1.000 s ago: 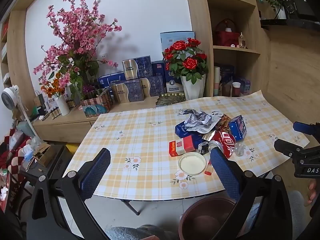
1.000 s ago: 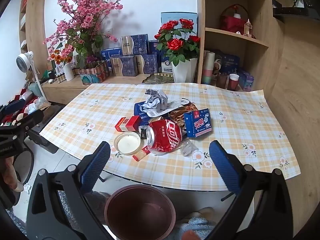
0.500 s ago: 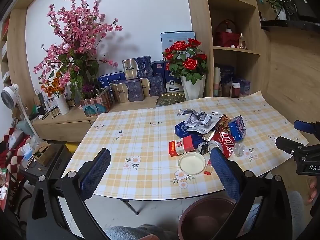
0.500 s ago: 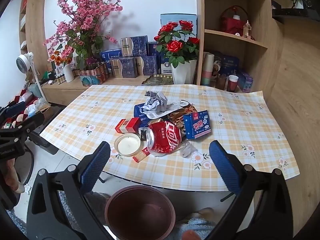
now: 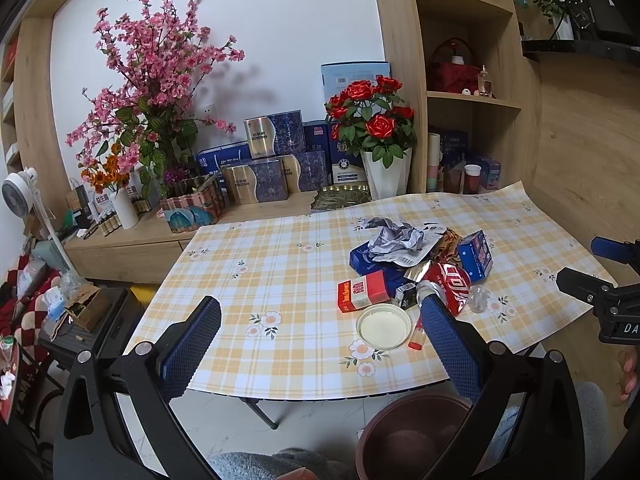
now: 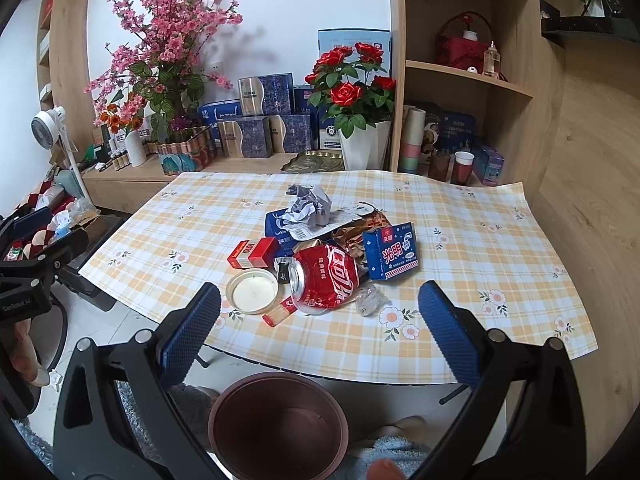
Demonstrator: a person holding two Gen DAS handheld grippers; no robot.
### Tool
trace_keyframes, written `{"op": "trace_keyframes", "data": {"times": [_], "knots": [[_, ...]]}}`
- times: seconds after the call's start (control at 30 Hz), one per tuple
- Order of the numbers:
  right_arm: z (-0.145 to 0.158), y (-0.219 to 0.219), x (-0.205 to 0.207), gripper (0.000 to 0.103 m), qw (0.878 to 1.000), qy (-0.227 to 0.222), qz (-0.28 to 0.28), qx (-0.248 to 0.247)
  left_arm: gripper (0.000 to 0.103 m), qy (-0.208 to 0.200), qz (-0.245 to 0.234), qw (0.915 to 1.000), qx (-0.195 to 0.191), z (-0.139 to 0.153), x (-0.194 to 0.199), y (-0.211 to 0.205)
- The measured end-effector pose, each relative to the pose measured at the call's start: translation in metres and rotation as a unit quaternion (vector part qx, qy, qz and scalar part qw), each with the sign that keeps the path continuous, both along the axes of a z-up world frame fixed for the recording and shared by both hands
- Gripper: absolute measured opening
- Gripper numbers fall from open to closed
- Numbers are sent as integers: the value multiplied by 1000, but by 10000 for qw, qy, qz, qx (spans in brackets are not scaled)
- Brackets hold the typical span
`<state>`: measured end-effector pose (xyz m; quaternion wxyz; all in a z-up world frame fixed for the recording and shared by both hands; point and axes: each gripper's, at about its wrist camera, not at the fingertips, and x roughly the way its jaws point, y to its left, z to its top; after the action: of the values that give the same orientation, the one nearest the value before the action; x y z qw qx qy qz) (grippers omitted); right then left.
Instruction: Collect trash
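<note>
Left tool spread wide, nothing between its blue pads; it hangs off the near edge of the tabletop, left of the litter; right tool likewise spread and empty, held before the near edge, facing the pile head-on.

Trash sits in one cluster toward the middle of the checked cloth; nearest the right tool, a crushed red can lying on its side, mouth turned left; just left of it a round white lid, lying flat; a small red-and-tan tube rests at the can's lower left; a crumpled clear wrapper lies just right of the can.

Behind these, a red carton; a blue box with white print at the right of the pile; a brown foil wrapper between can and box; a flat blue packet further back with a crumpled grey paper ball on top.

Below the table edge, a dark brown bin stands on the floor between the right tool's arms; it looks empty.
</note>
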<state>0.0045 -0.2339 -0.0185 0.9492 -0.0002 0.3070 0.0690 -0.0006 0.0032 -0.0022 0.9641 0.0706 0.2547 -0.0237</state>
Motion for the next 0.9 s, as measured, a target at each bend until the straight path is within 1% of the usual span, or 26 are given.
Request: {"op": "trace_keyframes", "data": {"times": [0.9], "knots": [[1, 5, 0, 97, 10000, -8, 78, 20, 98, 62, 10, 10000, -58, 0, 2, 4]]}}
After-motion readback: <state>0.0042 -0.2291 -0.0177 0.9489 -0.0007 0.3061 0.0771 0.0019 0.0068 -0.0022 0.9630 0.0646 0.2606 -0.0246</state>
